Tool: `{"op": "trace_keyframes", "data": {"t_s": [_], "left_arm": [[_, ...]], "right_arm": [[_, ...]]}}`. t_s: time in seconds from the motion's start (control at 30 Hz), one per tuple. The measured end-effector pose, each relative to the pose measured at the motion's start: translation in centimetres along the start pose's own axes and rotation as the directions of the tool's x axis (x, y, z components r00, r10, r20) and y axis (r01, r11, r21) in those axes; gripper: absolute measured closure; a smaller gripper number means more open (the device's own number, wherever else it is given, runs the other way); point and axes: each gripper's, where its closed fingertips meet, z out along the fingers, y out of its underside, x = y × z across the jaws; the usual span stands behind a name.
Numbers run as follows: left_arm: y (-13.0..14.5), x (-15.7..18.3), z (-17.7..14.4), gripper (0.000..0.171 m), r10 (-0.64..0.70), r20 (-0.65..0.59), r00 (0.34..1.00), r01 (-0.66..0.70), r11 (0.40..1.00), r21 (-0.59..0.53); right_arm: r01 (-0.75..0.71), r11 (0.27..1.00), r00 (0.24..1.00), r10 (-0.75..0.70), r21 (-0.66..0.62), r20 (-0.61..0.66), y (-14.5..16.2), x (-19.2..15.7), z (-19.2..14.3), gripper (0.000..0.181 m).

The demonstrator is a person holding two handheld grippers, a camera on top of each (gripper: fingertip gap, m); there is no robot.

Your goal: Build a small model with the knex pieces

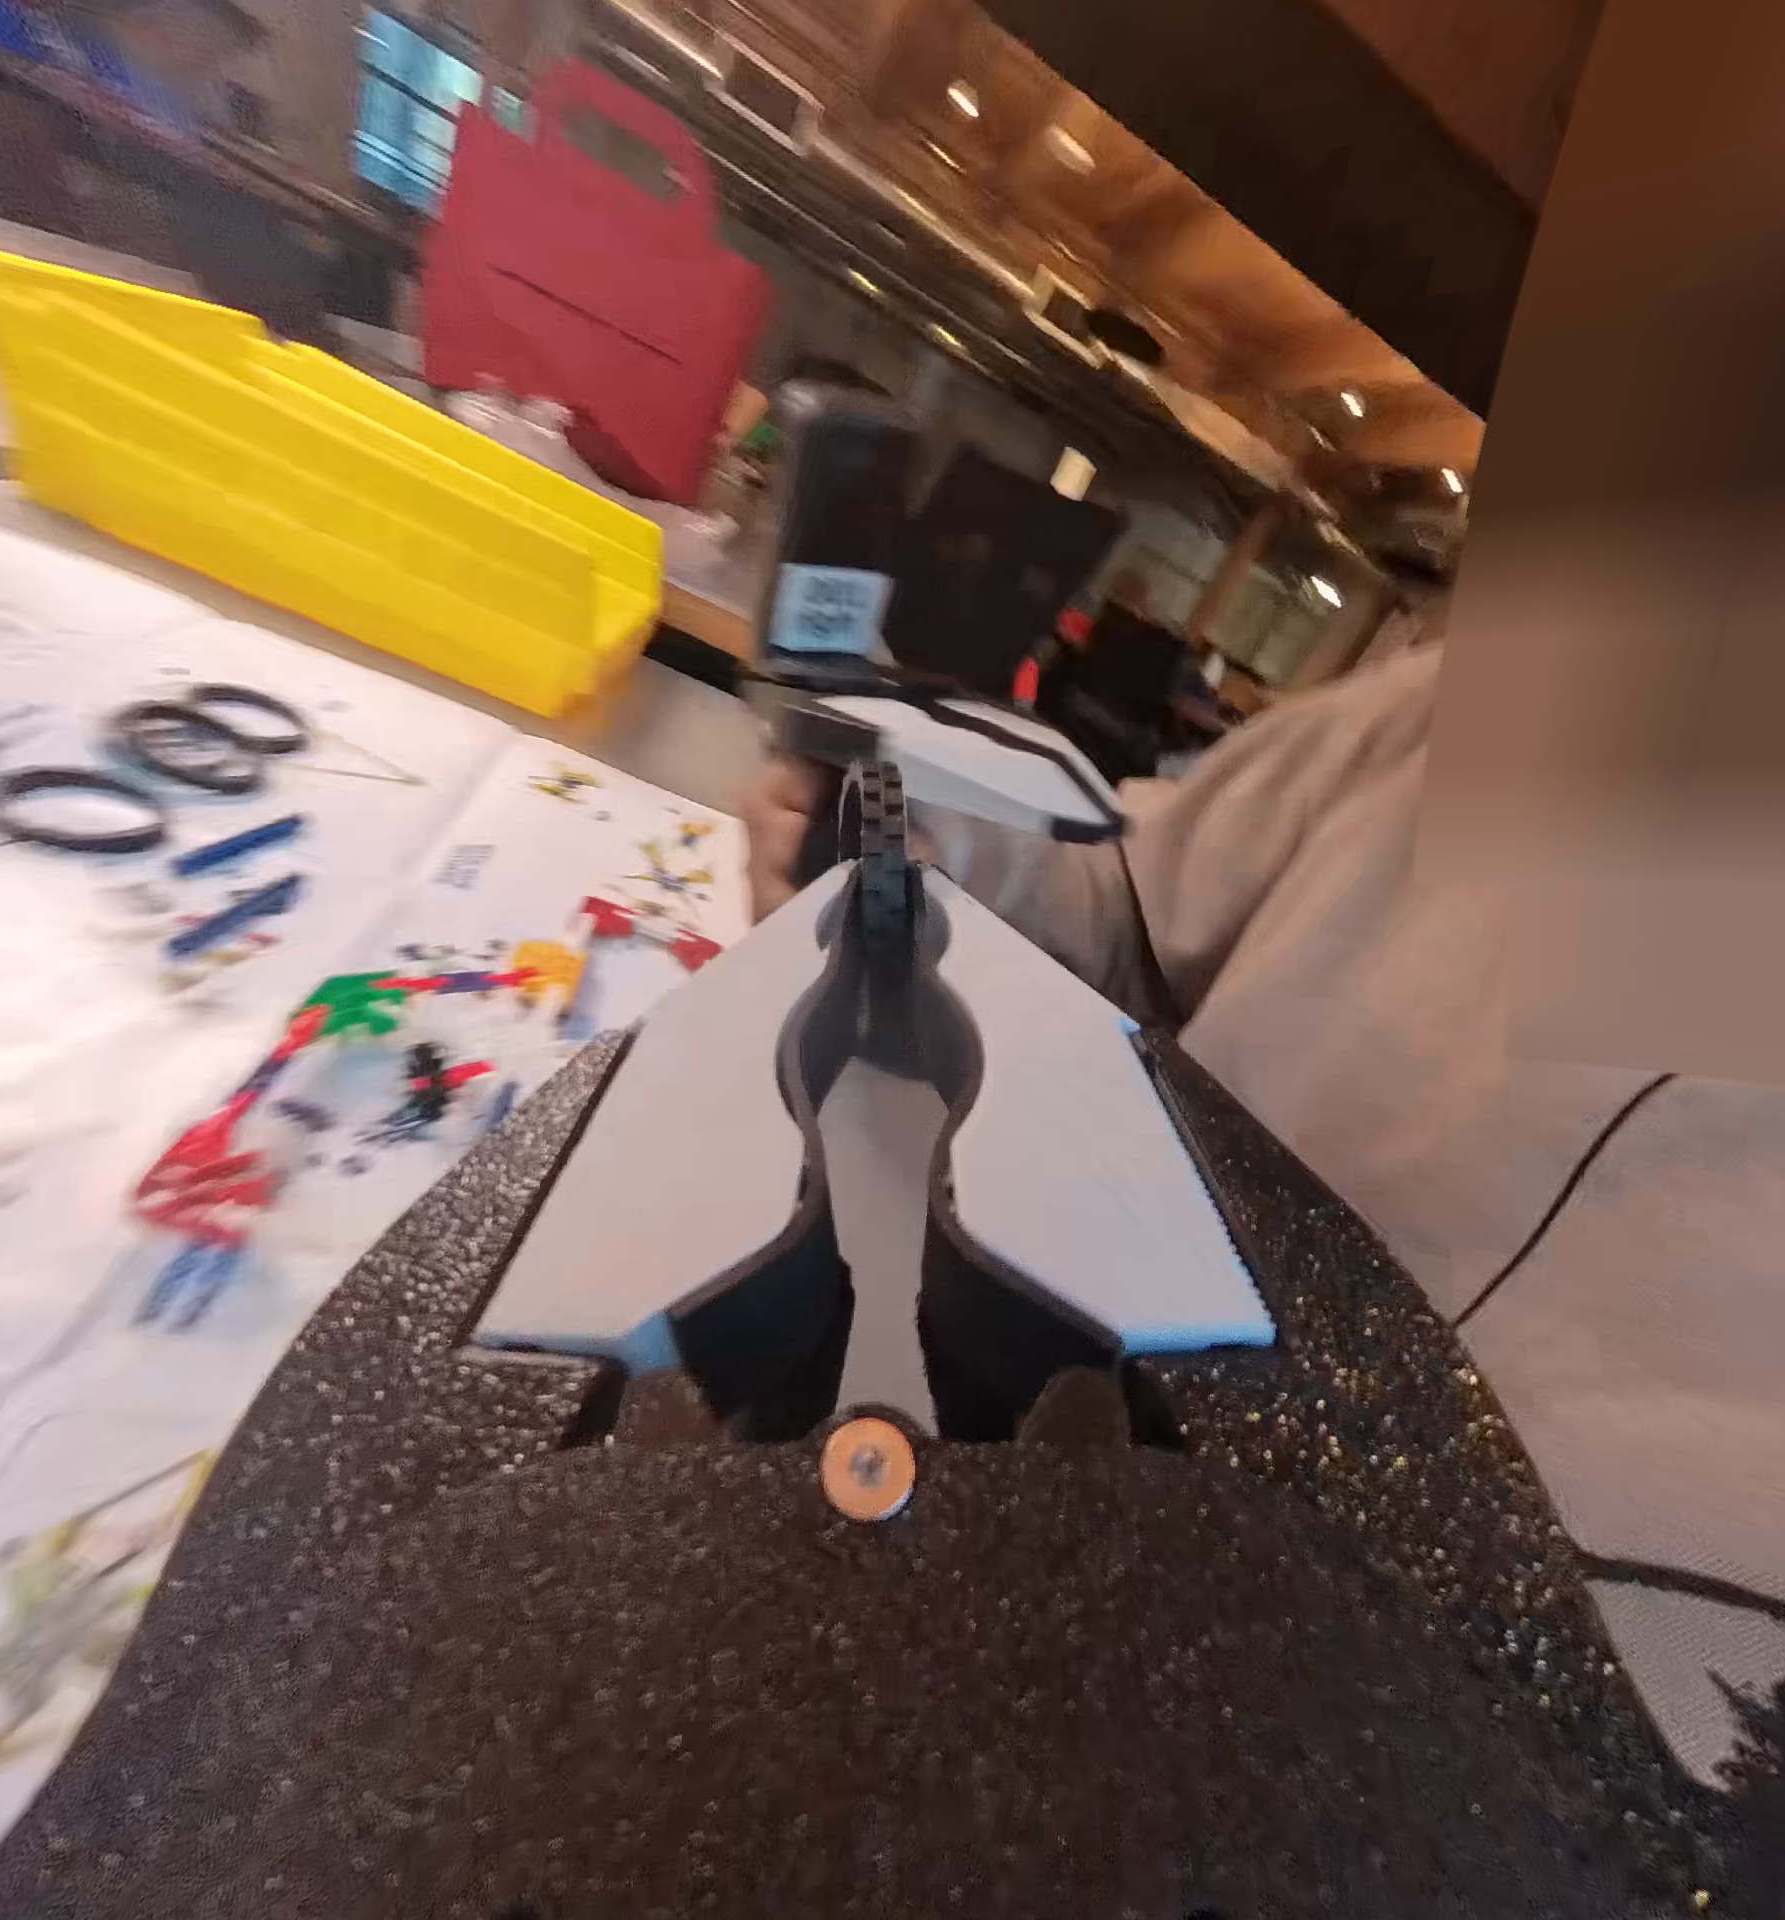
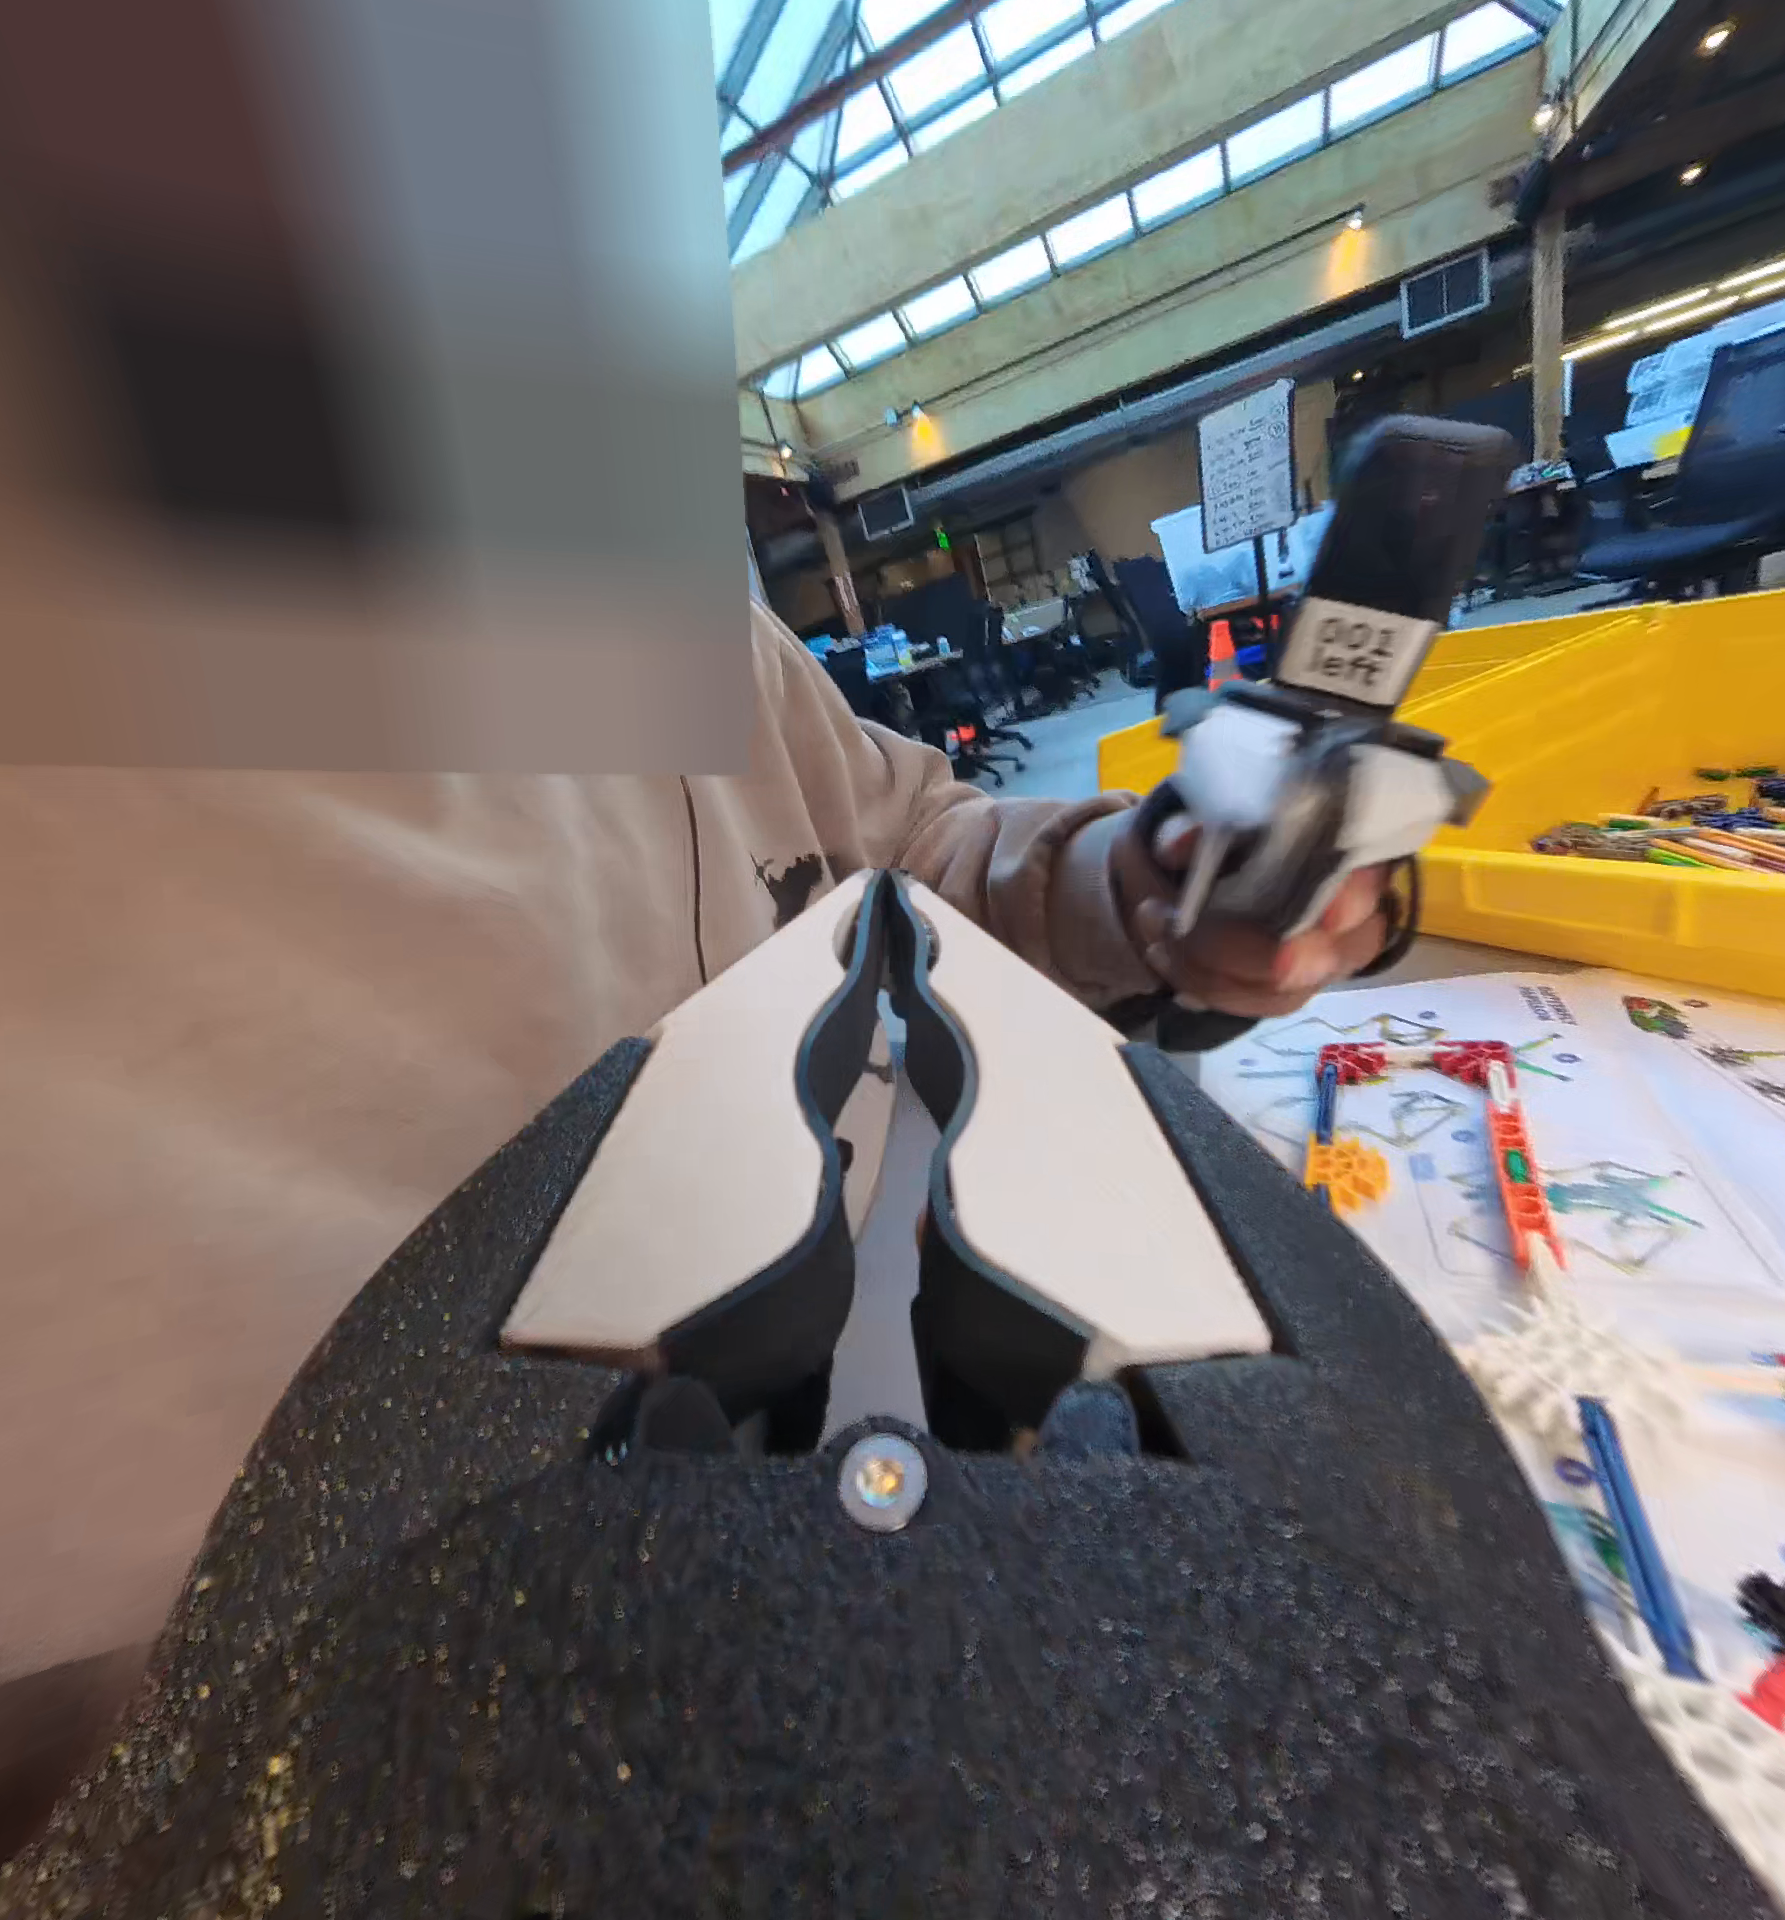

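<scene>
In the left wrist view my left gripper [image 1: 875, 883] is shut on a black toothed ring [image 1: 875, 810]. The ring stands edge-on and sticks out past the fingertips. It is lifted above the white sheet [image 1: 275, 665]. Just beyond it is my right gripper [image 1: 971, 769], held in a hand. In the right wrist view my right gripper [image 2: 886, 883] is shut, and I see nothing between its pads. It points at a person's beige top [image 2: 348, 987]. My left gripper [image 2: 1283, 831] shows blurred to the right in a hand.
A yellow bin [image 1: 296, 488] stands at the table's far side and holds coloured rods [image 2: 1698, 842]. A red bag [image 1: 587, 291] stands behind it. Black rings [image 1: 77, 810], blue rods [image 1: 239, 842] and coloured construction pieces [image 1: 348, 1008] [image 2: 1511, 1164] lie on the sheet. The tips of one gripper are about 7 centimetres away from the tips of the other.
</scene>
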Motion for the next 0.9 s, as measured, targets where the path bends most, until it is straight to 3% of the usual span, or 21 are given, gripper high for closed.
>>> {"op": "trace_keyframes", "data": {"t_s": [0.03,0.07,0.13,0.23,0.3,0.4,0.5,0.9], "left_arm": [[-1.4,-1.2,-1.8,0.169,-0.044,0.023,0.999,0.042,0.997,0.069],[-1.6,-1.2,-2.4,0.169,-0.020,0.030,0.999,0.018,0.998,0.065],[-0.7,0.1,-1.0,0.168,0.046,-0.013,0.999,-0.046,0.999,0.004],[0.2,1.3,0.5,0.168,0.009,-0.118,0.993,-0.013,0.999,-0.033],[1.1,1.6,1.0,0.169,-0.022,-0.160,0.987,0.014,0.998,-0.056],[2.2,2.6,1.8,0.168,-0.056,-0.228,0.972,0.036,0.995,-0.088],[2.9,3.1,2.4,0.168,-0.072,-0.250,0.966,0.043,0.992,-0.119],[1.9,3.2,2.5,0.169,-0.036,-0.191,0.981,0.016,0.995,-0.102]], "right_arm": [[0.056,0.997,0.996,-0.060,-0.056,-0.065,0.7,0.4,0.3,0.181],[0.097,0.992,0.985,-0.108,-0.085,-0.138,1.1,1.2,0.4,0.181],[0.096,0.995,0.959,-0.100,-0.030,-0.264,-0.2,3.3,-0.7,0.181],[0.087,0.996,0.944,-0.089,-0.018,-0.318,-0.8,5.0,-1.9,0.180],[0.076,0.995,0.950,-0.092,-0.064,-0.300,0.2,5.0,-1.2,0.160],[0.065,0.993,0.956,-0.090,-0.095,-0.278,1.2,4.8,-0.2,0.150],[0.053,0.995,0.974,-0.070,-0.081,-0.216,1.4,4.0,0.4,0.166],[0.046,0.997,0.981,-0.057,-0.061,-0.184,0.7,3.6,0.1,0.178]]}}
